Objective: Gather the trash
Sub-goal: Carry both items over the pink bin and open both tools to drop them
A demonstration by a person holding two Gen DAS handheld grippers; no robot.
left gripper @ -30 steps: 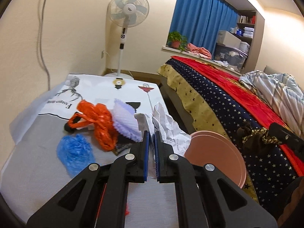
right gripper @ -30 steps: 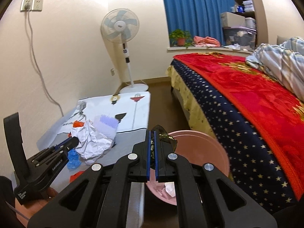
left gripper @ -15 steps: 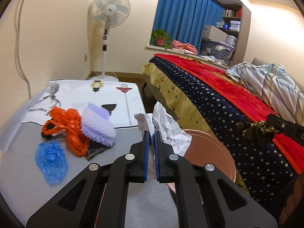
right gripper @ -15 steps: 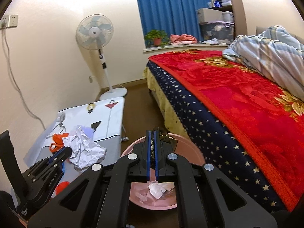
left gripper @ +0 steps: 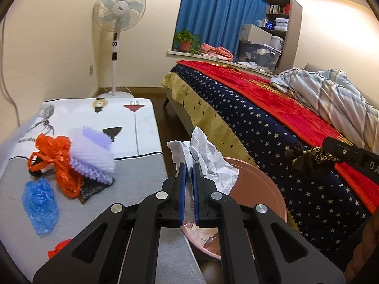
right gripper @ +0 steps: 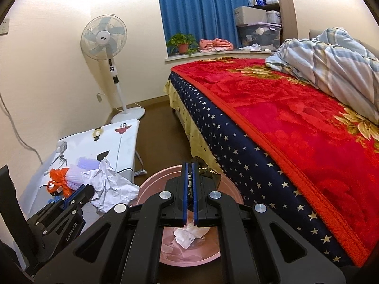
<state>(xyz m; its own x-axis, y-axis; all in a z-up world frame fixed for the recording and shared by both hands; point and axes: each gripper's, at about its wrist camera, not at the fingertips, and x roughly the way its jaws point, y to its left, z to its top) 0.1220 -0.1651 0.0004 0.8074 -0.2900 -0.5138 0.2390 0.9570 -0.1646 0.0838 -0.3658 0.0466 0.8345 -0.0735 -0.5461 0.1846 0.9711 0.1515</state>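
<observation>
My left gripper (left gripper: 188, 165) is shut on a crumpled white paper (left gripper: 208, 159), held at the table's right edge beside the pink bin (left gripper: 258, 189). My right gripper (right gripper: 189, 165) is shut on a dark crumpled wrapper (right gripper: 206, 171) and holds it over the pink bin (right gripper: 151, 184), which has white scraps (right gripper: 187, 234) inside. In the left wrist view the wrapper (left gripper: 305, 158) hangs from the right gripper above the bin's far side. On the table lie an orange bag (left gripper: 59, 161), a lilac foam net (left gripper: 92, 156) and a blue plastic wad (left gripper: 40, 203).
The grey table (left gripper: 132, 182) has a printed cloth (left gripper: 99, 118) at its far end. A bed with a red and starred blanket (right gripper: 284, 123) stands right of the bin. A standing fan (left gripper: 118, 23) is in the corner. A red scrap (left gripper: 59, 250) lies near the table's front.
My left gripper has carried the white paper rightward from the table's middle to its edge by the bin. My right gripper has risen and tilted down over the bin with the wrapper.
</observation>
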